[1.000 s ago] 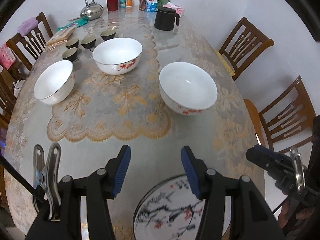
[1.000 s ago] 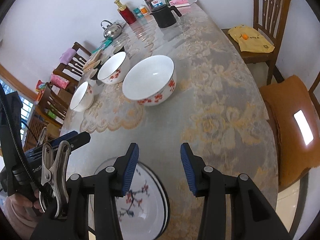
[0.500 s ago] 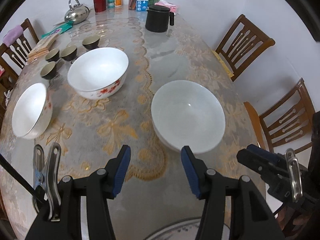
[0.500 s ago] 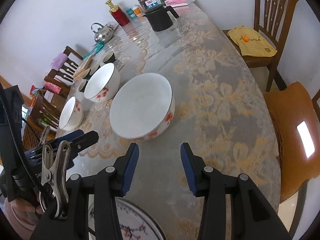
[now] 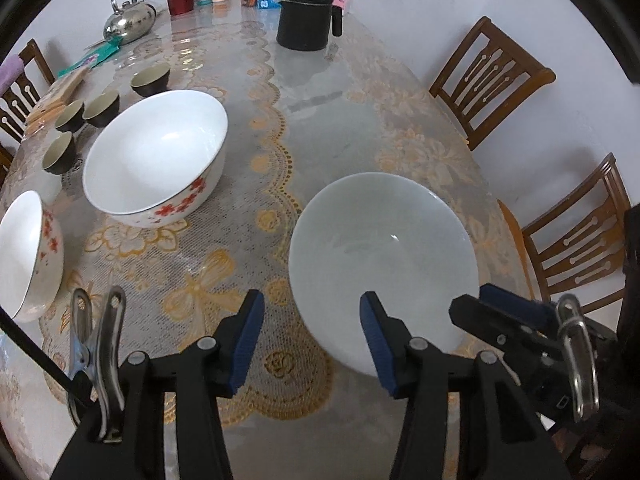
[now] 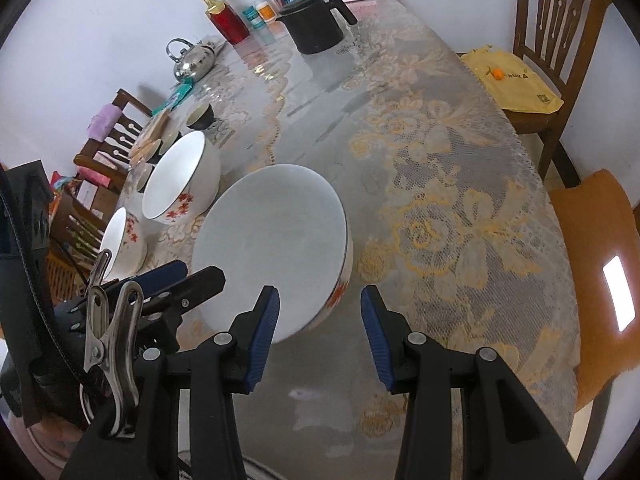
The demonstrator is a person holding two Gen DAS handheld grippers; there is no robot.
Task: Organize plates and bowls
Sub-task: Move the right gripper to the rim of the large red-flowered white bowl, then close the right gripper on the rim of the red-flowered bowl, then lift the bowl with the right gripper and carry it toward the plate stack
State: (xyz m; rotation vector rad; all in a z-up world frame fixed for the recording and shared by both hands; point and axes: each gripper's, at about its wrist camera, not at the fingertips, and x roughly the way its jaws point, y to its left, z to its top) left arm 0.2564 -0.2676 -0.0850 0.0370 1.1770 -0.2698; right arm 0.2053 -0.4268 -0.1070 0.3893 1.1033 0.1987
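Large white glazed ceramic bowl with red flowers (image 5: 380,256): rigid, slick, breakable; take by near rim. Left gripper (image 5: 311,338) closing, nothing clasped. Right gripper (image 6: 319,332) parted, empty.

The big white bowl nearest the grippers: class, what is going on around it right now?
A person holds a gripper in each hand over the large white bowl on the lace-covered table. The left gripper is closing, nothing pressed between its pads. The right gripper stands open at the rim. Nothing is lifted; two flowered bowls wait alongside.
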